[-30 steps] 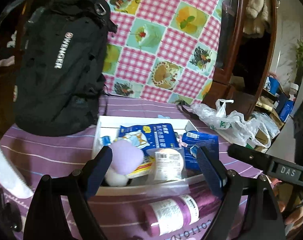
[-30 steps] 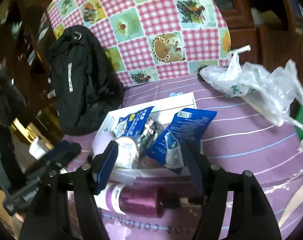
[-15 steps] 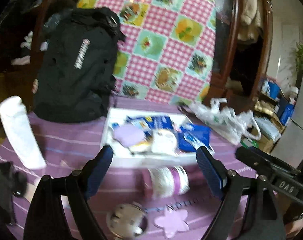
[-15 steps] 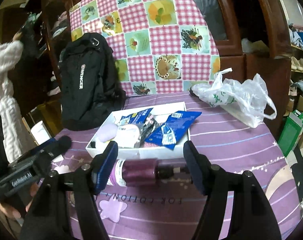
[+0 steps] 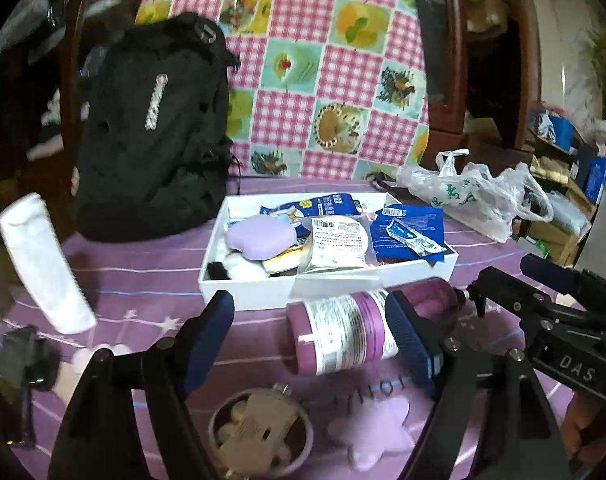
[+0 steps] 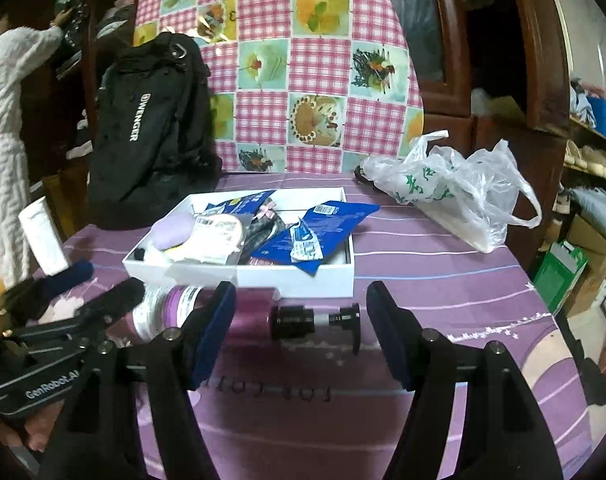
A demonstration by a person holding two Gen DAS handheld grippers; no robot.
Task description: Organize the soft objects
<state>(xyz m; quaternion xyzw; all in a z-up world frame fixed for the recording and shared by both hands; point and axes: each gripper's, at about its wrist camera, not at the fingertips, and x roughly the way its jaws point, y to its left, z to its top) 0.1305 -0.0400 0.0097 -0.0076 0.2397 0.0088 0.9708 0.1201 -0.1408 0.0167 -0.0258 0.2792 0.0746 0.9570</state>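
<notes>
Seen from the left wrist, going left to right. At 9 o'clock, white tube (image 5: 47, 268) leaning on the purple striped tablecloth (image 5: 143, 276). At 10 o'clock, black backpack (image 5: 155, 132) upright against the pink checked cloth (image 5: 323, 64). At centre, white box (image 5: 263, 292) crammed with soft items: lilac puff (image 5: 261, 236), white fluffy ball (image 5: 239, 266), round pad packet with barcode label (image 5: 337, 248), blue packets (image 5: 413, 228). Just below the box, purple pump bottle (image 5: 343, 332) lying on its side, touching nothing but the cloth. At 6 o'clock, small round tin (image 5: 261, 436) and lilac flower-shaped puff (image 5: 369, 436). At 2 o'clock, crumpled plastic bag (image 5: 471, 196).

Left gripper (image 5: 311, 340): jaws wide but closing, nothing held; bottle partly behind the right-hand pad, not pressed.

Right gripper (image 6: 301, 332): jaws wide apart, empty; from its own camera, the bottle's black pump (image 6: 319, 318) in the gap beyond the pads, untouched. At 9 o'clock in that view, a person in a white fluffy robe (image 6: 7, 120).
</notes>
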